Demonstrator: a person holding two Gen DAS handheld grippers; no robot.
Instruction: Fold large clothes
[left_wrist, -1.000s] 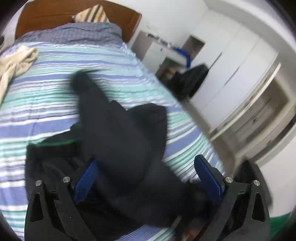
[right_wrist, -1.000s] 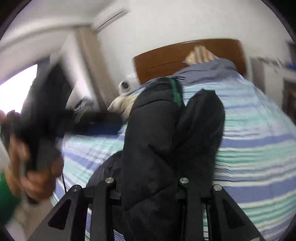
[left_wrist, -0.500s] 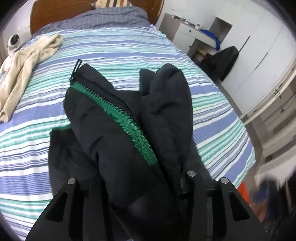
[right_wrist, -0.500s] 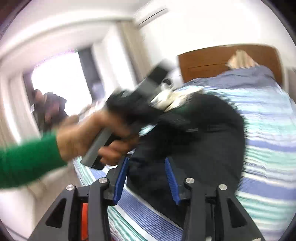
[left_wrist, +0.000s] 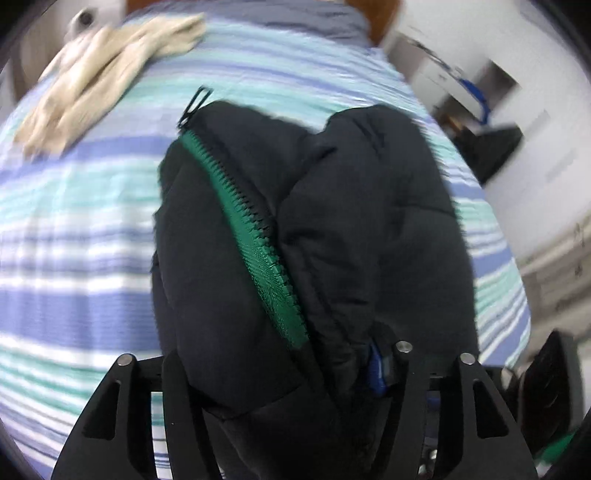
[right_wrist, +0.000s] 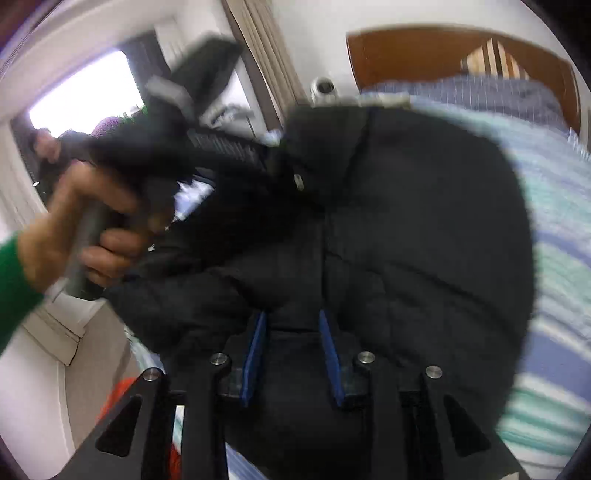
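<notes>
The black jacket (left_wrist: 332, 229) lies bunched on the striped bed (left_wrist: 74, 258), its green zipper (left_wrist: 258, 243) running from 11 to 5 o'clock. The left gripper (left_wrist: 280, 373) has jaws that have just been opening, padding bulging between them. The right gripper (right_wrist: 291, 354) has jaws that have just been closing, pinching a jacket fold. A beige cloth (left_wrist: 99, 77) lies at 10 o'clock.

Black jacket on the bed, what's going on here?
A person with a two-finger gripper in each hand is folding a black puffer jacket with a green zipper on a striped bed. The left gripper has a thick bunch of the jacket between its jaws, which have just been opening. The right gripper pinches another fold, its jaws having just closed further. A cream garment lies untouched near the headboard.
</notes>
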